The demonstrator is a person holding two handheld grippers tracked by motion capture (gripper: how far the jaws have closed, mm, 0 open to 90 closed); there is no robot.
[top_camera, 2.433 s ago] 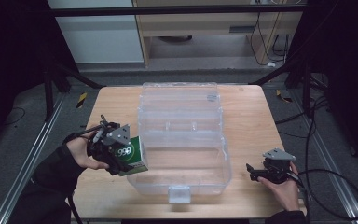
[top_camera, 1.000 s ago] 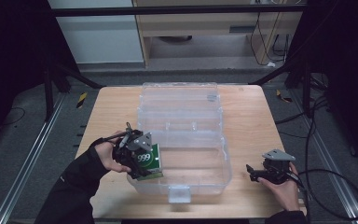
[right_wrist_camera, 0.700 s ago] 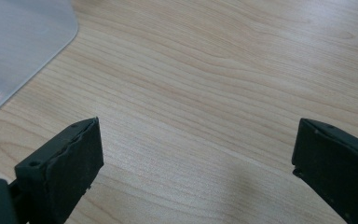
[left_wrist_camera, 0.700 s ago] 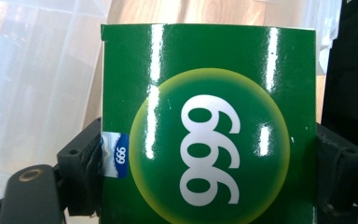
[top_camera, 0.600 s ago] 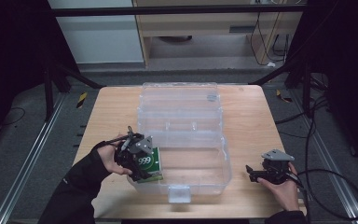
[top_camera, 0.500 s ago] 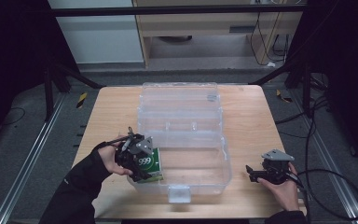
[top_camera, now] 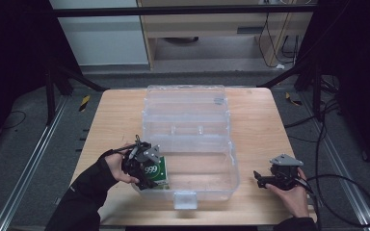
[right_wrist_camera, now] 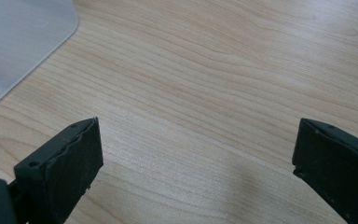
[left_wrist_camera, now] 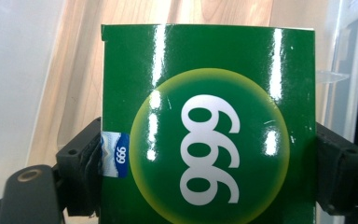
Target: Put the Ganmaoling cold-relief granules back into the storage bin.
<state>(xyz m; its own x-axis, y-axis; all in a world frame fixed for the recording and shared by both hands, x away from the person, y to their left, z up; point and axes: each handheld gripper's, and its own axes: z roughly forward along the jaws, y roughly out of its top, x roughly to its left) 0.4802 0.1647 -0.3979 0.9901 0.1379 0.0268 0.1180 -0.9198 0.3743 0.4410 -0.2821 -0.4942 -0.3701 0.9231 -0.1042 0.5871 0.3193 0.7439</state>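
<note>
A green box marked 999 [top_camera: 155, 173] sits between the jaws of my left gripper [top_camera: 147, 172], which is shut on it at the near left corner of a clear plastic bin [top_camera: 188, 137]. In the left gripper view the green box [left_wrist_camera: 208, 126] fills the space between both black jaws, with the bin's clear wall [left_wrist_camera: 349, 70] beyond. My right gripper [top_camera: 261, 179] rests low over the wooden table [top_camera: 115, 120] to the right of the bin, open. Its two black fingers [right_wrist_camera: 58, 170] stand wide apart over bare wood, with the clear bin's corner [right_wrist_camera: 18, 42] at the upper left.
The bin's open lid [top_camera: 185, 98] lies flat behind it toward the far edge. A white latch [top_camera: 184, 198] sticks out at the bin's front. Cables [top_camera: 347, 192] trail off the table's right side. Dark frame legs stand beyond the table.
My left gripper has carried the green box rightward and slightly down, from beside the bin to its near left corner. The right gripper has stayed in place.
</note>
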